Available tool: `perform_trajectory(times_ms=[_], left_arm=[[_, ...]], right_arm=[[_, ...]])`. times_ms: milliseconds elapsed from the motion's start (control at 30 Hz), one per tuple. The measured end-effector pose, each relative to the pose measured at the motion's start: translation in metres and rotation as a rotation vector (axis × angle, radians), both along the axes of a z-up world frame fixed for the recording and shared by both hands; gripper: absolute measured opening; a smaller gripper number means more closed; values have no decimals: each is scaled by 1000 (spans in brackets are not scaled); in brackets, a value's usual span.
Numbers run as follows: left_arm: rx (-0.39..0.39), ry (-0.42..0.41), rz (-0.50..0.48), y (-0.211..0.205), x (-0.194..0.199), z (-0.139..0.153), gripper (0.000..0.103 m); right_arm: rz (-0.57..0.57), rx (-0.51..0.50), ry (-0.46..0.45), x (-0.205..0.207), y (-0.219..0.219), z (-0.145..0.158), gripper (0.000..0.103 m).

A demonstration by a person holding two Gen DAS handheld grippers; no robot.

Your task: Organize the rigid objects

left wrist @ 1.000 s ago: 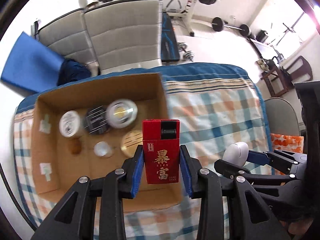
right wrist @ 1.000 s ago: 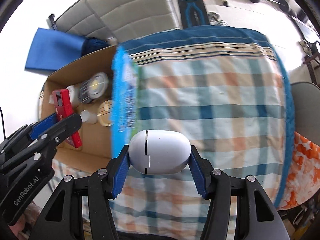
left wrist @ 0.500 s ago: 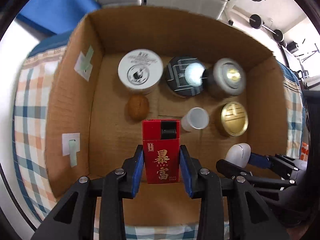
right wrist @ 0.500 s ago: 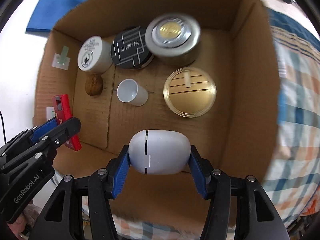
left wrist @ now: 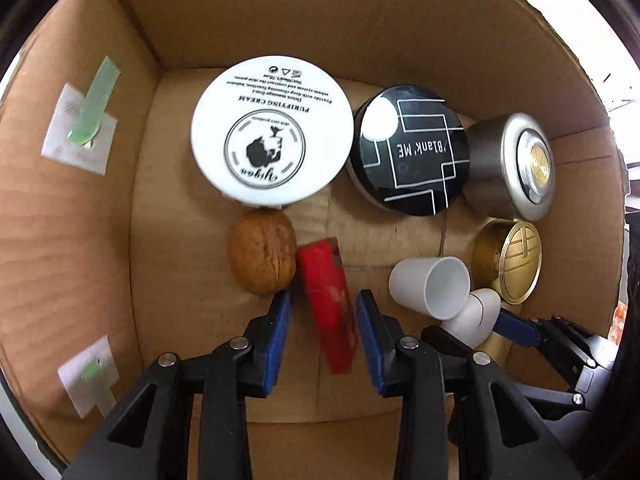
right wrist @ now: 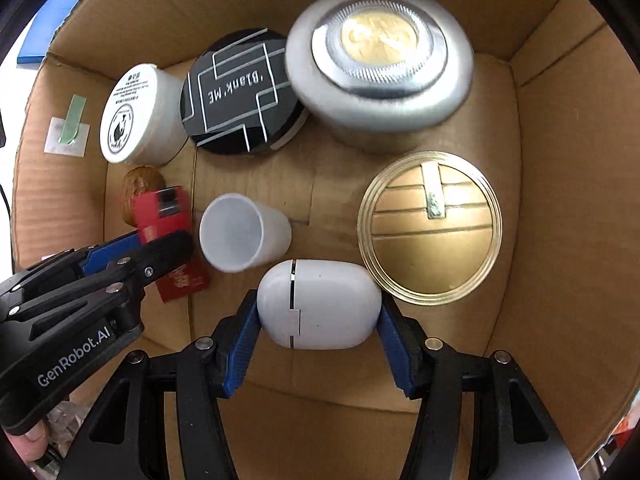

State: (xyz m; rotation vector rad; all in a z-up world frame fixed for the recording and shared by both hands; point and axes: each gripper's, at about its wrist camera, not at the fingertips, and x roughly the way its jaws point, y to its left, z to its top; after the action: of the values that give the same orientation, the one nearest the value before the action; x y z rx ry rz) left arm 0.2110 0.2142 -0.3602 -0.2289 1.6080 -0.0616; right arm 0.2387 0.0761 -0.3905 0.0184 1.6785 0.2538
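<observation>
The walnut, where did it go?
In the left wrist view the walnut sits on the cardboard box floor, just in front of the white cream jar and left of the red box.

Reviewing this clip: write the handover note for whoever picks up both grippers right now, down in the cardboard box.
Left gripper: open, the red box lies tilted between its fingers on the carton floor, beside the walnut.
Right gripper: shut on the white case, low inside the carton, between the white cup and the gold lid.
Done: red box delivered.
Left: release the case, then lift both grippers out.
</observation>
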Motion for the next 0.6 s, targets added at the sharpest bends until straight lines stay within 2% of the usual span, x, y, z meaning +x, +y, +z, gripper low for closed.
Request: perform_trajectory(times_ms=[200,300,333,400,467,600], left_arm=[[39,14,-16,-3,-1,3,33],[55,15,1,2,-3,12,40],[57,12,9,3,-1,17,42],[54,3,14,5,-7,26,49],[55,-15,26,8,-13,37,68],[65,-57,38,10,-24,62,78]], right_arm=[[3,-21,-8,8,8,2,60],[-19,-23,8,9,4,2,62],[-25,-17,10,9,3,4,65],[-30,-18,6,8,0,10,69],[-27,-11,1,5,-1,20,76],[-47,-19,-50,-2,-9,50,79]])
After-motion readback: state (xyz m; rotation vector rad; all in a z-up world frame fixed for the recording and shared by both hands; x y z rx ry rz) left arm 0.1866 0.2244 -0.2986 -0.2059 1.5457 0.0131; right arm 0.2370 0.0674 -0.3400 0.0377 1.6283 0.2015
